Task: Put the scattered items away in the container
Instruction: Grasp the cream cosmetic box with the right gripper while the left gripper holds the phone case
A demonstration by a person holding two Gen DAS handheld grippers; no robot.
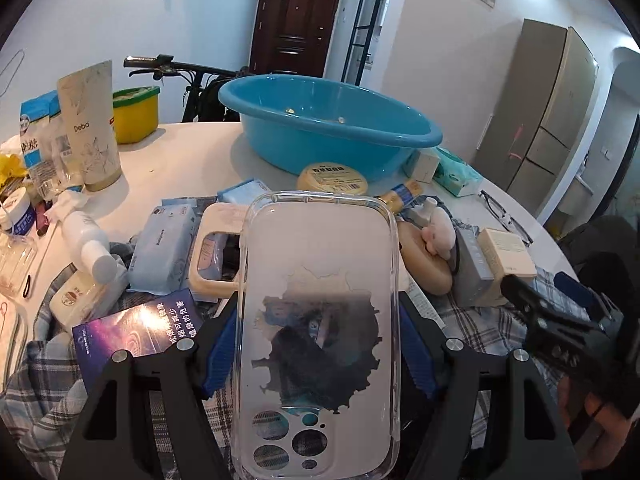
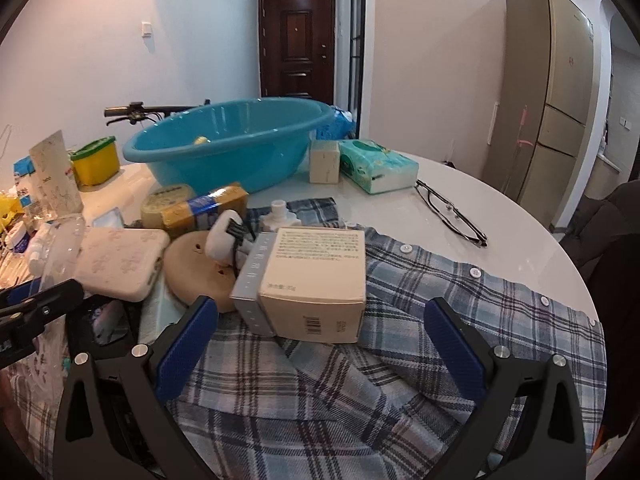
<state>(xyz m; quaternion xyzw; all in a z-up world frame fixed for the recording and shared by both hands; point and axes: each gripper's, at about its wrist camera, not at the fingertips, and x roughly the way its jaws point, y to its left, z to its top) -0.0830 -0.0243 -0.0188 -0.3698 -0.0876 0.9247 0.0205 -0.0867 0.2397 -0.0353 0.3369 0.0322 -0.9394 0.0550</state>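
My left gripper (image 1: 318,344) is shut on a clear phone case (image 1: 320,280), held upright above the cluttered plaid shirt (image 1: 492,328). The blue basin (image 1: 328,128) stands behind it on the white table; it also shows in the right wrist view (image 2: 224,148). My right gripper (image 2: 320,336) is open and empty, low over the plaid shirt (image 2: 440,320), just in front of a cream box (image 2: 316,280). The right gripper body shows in the left wrist view at the right edge (image 1: 560,332).
Scattered items lie between me and the basin: a pink phone case (image 2: 120,264), a tan round object (image 2: 200,268), a yellow tin (image 1: 332,178), wipes packs (image 1: 164,248), a tissue pack (image 2: 376,166), glasses (image 2: 452,212), bottles and a yellow tub (image 1: 134,114) at the left.
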